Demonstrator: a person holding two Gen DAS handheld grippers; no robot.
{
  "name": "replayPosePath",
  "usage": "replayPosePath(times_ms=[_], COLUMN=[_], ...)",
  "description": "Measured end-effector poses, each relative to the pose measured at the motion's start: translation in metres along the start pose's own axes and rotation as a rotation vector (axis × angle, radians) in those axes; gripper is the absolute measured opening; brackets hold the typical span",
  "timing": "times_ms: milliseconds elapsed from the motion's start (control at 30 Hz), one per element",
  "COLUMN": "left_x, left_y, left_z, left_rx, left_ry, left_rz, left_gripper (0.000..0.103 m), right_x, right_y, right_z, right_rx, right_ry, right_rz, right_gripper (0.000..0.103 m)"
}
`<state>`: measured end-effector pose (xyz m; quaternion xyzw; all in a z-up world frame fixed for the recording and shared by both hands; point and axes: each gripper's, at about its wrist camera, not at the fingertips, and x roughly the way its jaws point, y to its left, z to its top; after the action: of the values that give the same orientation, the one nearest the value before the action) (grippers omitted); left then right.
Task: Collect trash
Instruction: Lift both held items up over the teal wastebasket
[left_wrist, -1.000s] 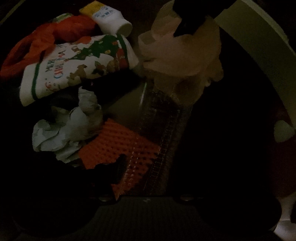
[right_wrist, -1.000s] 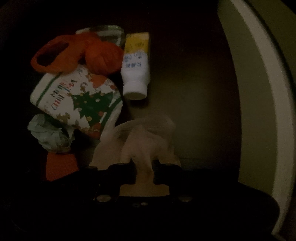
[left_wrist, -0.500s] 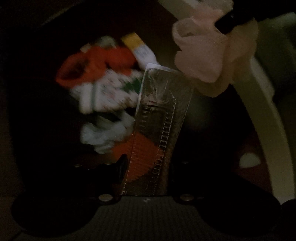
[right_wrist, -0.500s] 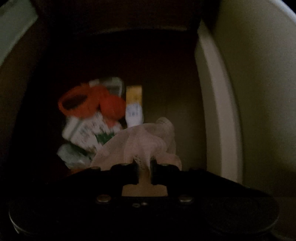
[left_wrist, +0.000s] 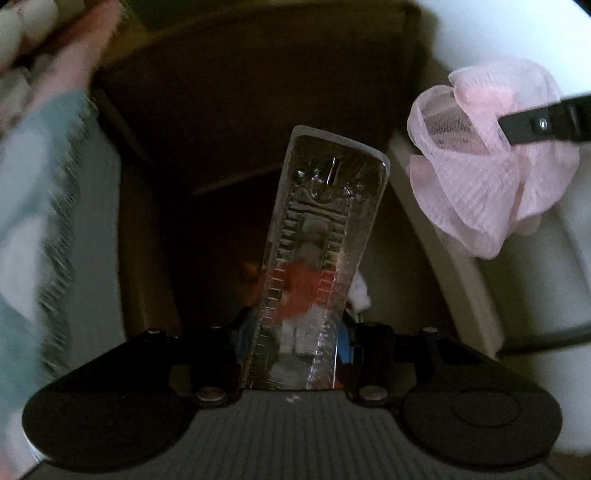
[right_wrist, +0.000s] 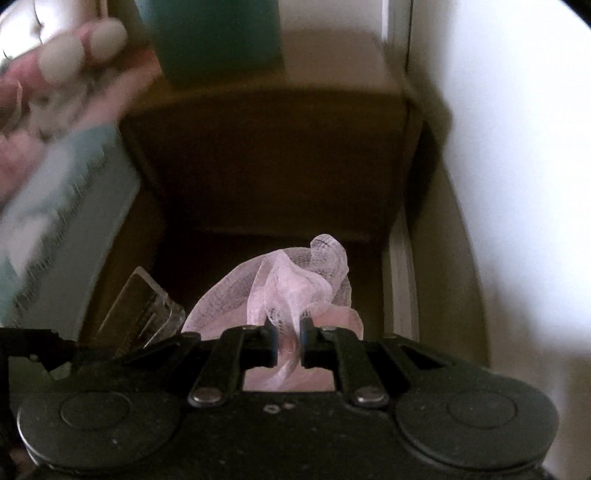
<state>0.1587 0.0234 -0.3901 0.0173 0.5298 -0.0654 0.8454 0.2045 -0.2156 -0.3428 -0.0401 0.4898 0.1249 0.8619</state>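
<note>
Right now both pairs of tongs carry trash above a dark brown box (right_wrist: 266, 147), which serves as the landmark. Left tongs (left_wrist: 295, 332) are closed at a middling width on the lower end of a clear plastic tray (left_wrist: 321, 236), a long embossed blister shell that stands up and leans slightly over the box's dark interior. Right tongs (right_wrist: 288, 343) are pinched nearly together on a pink mesh (right_wrist: 291, 288), a crumpled wad of netting that bulges out above the jaws and hangs over the box's right side, near the white wall (right_wrist: 517, 184). Through the tray, blurred red and white scraps (left_wrist: 299, 295) show deep inside the box. To the left of the box lies a blurred teal cloth (left_wrist: 22, 206) with a fringed edge. Judging by looks, the tray is light, thin and springy: it would likely buckle or squirt out if squeezed hard, so a grip across its narrow width near one end, as here, seems soundest. Its slick surface may let it pivot in the jaws. The mesh is soft, weightless and compressible; it can be taken anywhere, though a pinch through the thick of the wad is safer than one on a loose fold, which could slide free.
</note>
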Motion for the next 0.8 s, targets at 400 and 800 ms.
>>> replayPosePath(times_ms=[400, 800], left_x=[-0.138, -0.241], left_y=[0.041, 0.092], left_z=[0.119, 0.203], left_rx=[-0.103, -0.184], left_ry=[-0.148, -0.319], left_rz=[-0.041, 0.040], left_gripper=[0.045, 0.045], right_x=[-0.104, -0.194], right_y=[0.026, 0.045], right_z=[0.123, 0.223], right_rx=[-0.040, -0.132], right_ry=[-0.181, -0.383], right_rz=[0.037, 0.056], right_gripper=[0.009, 0.009])
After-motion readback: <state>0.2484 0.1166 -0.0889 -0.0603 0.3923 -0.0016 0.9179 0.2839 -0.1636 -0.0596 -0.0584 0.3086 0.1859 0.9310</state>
